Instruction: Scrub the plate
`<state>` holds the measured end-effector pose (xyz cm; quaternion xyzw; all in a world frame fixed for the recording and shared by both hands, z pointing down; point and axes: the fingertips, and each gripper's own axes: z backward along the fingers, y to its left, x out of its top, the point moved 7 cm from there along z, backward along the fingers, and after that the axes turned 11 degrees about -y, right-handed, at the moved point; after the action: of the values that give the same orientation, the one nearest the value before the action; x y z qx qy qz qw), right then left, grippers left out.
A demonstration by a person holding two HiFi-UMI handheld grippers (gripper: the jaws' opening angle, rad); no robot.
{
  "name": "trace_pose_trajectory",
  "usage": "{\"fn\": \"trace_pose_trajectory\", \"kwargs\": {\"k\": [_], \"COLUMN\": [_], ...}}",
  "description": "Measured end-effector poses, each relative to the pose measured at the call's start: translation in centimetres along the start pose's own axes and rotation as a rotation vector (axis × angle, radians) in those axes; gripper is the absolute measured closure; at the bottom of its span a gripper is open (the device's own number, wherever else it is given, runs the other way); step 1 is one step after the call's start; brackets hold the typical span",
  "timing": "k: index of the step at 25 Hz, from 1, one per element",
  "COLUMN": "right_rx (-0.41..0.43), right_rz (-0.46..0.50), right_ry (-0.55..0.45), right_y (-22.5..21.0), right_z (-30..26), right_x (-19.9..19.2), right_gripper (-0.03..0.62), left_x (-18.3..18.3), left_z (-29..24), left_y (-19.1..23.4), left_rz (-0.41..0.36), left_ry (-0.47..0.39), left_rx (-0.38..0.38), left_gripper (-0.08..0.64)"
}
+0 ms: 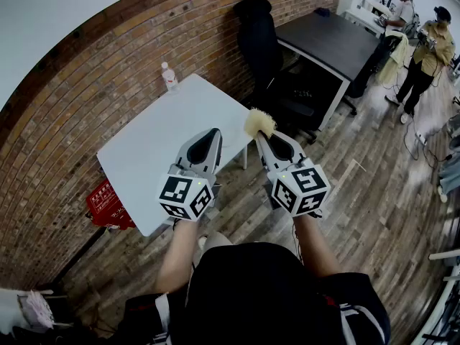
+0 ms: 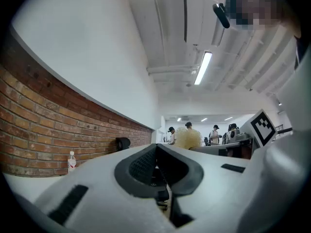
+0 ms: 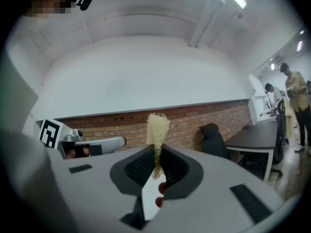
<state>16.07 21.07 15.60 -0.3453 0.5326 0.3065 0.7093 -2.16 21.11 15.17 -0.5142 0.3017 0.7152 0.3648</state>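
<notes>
My right gripper [image 1: 260, 135] is shut on a pale yellow fibrous scrubber [image 1: 259, 122], whose tuft sticks out past the jaw tips. In the right gripper view the scrubber [image 3: 157, 127] is pinched upright between the dark pads [image 3: 141, 166] of that gripper [image 3: 156, 150]. My left gripper [image 1: 213, 132] is held beside it over the edge of the white table [image 1: 151, 157], shut with nothing in it. In its own view the left gripper [image 2: 156, 147] has its jaws together, and the scrubber [image 2: 187, 138] shows to the right. No plate shows in any view.
A plastic bottle [image 1: 169, 76] stands at the far edge of the white table by the brick wall. A black office chair [image 1: 262, 45] and a dark desk [image 1: 330, 38] stand beyond. A red box [image 1: 108, 205] lies on the floor at left. People [image 1: 424, 56] stand far right.
</notes>
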Motion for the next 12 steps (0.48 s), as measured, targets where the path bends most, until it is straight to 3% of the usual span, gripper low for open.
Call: {"fn": "trace_pose_trajectory", "kwargs": {"k": [6, 12], "right_rx": [0.03, 0.024], "right_rz": [0.042, 0.009], "right_ry": [0.001, 0.015], "right_y": [0.3, -0.33], "right_z": [0.1, 0.42], "right_x": [-0.32, -0.72], "right_gripper": [0.551, 0.551], "left_x": [0.0, -0.41], "left_z": [0.0, -0.08], "left_y": [-0.24, -0.66], "left_rz": [-0.024, -0.023], "left_ry": [-0.007, -0.003], "left_rx": [-0.003, -0.014], "left_gripper": [0.541, 0.541]}}
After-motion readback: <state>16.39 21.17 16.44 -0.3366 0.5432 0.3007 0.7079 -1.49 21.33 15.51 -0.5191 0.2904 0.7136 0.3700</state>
